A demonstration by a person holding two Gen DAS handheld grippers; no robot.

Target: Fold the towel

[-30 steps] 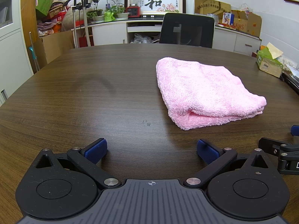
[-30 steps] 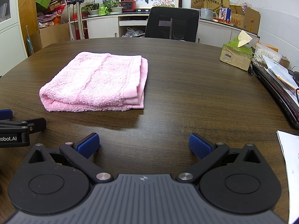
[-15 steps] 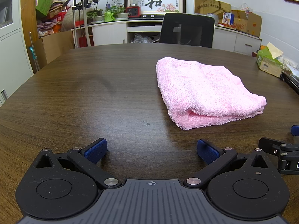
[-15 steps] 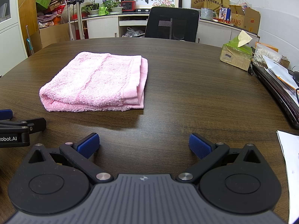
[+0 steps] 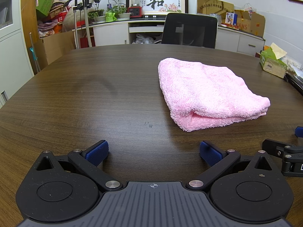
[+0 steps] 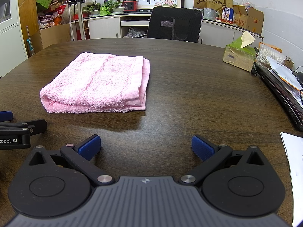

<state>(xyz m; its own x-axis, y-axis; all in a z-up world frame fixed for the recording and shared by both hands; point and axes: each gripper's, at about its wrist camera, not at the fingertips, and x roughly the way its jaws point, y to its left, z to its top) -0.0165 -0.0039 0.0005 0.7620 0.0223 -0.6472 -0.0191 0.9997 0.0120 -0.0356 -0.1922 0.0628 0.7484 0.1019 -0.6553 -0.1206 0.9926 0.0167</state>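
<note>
Towel (image 5: 206, 92) first: it is pink and fluffy, and it lies folded in a thick, flat stack on the dark wooden table (image 5: 94, 98). It sits out in the middle part of the table, well away from the near edge where you are. You see its rounded fold on the left side and its loose edges stacked on the right side (image 6: 143, 87).

Your left tongs (image 5: 153, 151) are wide open and hold nothing. They hover low by the near edge, and the towel is ahead of them and a bit to the right. Your right tongs (image 6: 145, 145) are wide open too, with nothing in them. The towel is ahead of them and to the left. Both tongs are apart from the towel.

A green tissue box (image 6: 239, 56) sits near the right edge of the table. A black chair (image 5: 189, 30) stands at the far edge.
</note>
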